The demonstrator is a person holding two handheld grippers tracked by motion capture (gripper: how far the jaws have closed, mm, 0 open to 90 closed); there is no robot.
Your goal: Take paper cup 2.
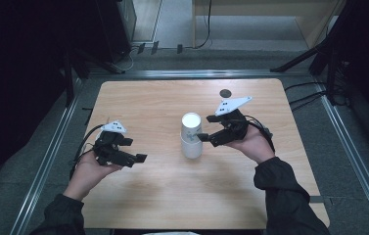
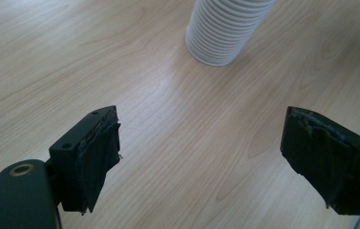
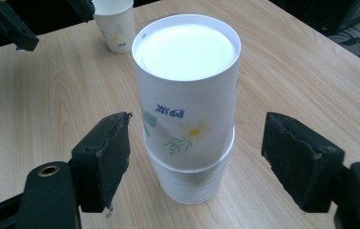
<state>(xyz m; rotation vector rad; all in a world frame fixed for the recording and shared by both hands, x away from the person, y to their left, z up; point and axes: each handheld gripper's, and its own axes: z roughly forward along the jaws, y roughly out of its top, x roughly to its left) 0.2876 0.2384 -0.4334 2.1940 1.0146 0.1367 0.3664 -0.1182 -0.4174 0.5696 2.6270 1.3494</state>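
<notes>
A stack of white paper cups stands upside down in the middle of the table; the top cup carries a flower print and blue writing. My right gripper is open, with its jaws on either side of the top cup and a gap on each side. In the high view the right gripper reaches the stack from the right. My left gripper hovers left of the stack, open and empty. The left gripper points at bare wood, with the stack's base ahead of it.
A single upright paper cup stands on the far side of the stack, close to the left gripper's fingers. A small dark round spot lies near the wooden table's far edge. Metal rails run along the table's sides.
</notes>
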